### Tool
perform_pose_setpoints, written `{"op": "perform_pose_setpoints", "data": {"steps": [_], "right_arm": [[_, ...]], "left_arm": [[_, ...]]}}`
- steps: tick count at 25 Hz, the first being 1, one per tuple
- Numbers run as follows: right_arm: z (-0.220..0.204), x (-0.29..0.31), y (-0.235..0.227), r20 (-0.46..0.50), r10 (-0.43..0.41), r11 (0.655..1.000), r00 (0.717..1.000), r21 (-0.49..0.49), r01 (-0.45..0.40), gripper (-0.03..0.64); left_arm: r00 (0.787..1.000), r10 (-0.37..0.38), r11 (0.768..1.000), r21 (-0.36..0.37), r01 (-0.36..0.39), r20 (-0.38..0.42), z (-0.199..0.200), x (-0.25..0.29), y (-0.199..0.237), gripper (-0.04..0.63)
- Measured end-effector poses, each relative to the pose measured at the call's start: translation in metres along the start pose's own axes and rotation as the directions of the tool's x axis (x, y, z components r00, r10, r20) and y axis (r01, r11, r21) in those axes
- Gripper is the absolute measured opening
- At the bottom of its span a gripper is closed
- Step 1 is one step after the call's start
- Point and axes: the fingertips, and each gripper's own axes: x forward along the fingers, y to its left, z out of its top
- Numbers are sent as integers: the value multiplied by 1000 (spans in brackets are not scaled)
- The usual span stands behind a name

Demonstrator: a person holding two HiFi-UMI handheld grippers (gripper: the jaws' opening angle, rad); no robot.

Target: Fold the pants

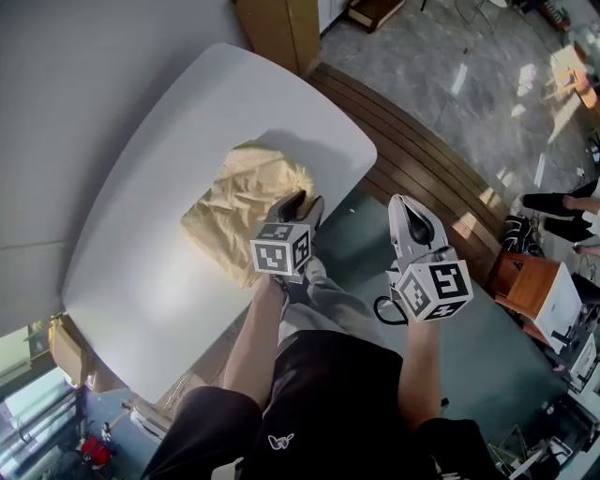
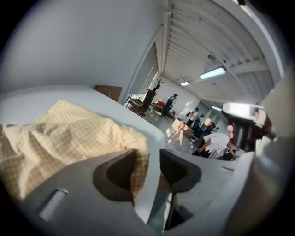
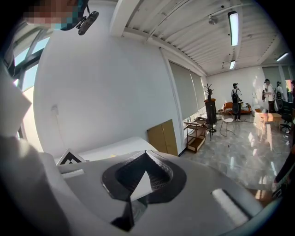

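Crumpled cream checked pants [image 1: 246,202] lie in a heap on the white table [image 1: 169,281], toward its right-hand edge. My left gripper [image 1: 302,199] hovers at that edge, just right of the heap, jaws apart. In the left gripper view the pants [image 2: 69,133] fill the left half, and a corner of cloth hangs at the table rim [image 2: 156,133] in the gap of the left gripper [image 2: 147,156], with neither pad pressing on it. My right gripper [image 1: 410,211] is off the table over the floor, jaw tips together. In its own view the right gripper [image 3: 146,154] holds nothing.
A wooden cabinet [image 1: 281,28] stands beyond the table's far end. Dark wooden slats [image 1: 422,169] and a grey-green mat [image 1: 375,234] lie to the right of the table. An orange and white box [image 1: 530,286] sits on the floor at the right, with someone's legs [image 1: 562,202] beyond it.
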Motion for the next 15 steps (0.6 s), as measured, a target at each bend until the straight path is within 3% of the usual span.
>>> {"op": "perform_pose_setpoints", "data": {"steps": [1, 3, 6, 8, 11, 15], "right_arm": [[1, 2, 7, -1, 15, 1000, 1000, -6, -15, 5], [4, 10, 22, -4, 61, 998, 998, -22, -61, 5], [12, 23, 45, -4, 135, 990, 991, -45, -135, 5], [19, 30, 64, 4, 180, 982, 984, -58, -180, 5], [29, 42, 100, 14, 268, 960, 963, -85, -266, 5], [43, 53, 153, 30, 388, 916, 921, -123, -382, 5]], "left_arm": [[999, -33, 999, -21, 33, 12, 2, -3, -5, 197], [997, -49, 998, -41, 52, 63, 13, -16, -9, 209], [987, 2, 999, -43, 5, 161, 33, -50, -3, 204], [974, 56, 997, -55, -45, 219, 44, -79, 7, 139], [939, 158, 986, -94, -135, 307, 57, -128, 27, 77], [874, 279, 960, -132, -246, 398, 70, -194, 50, 3]]}}
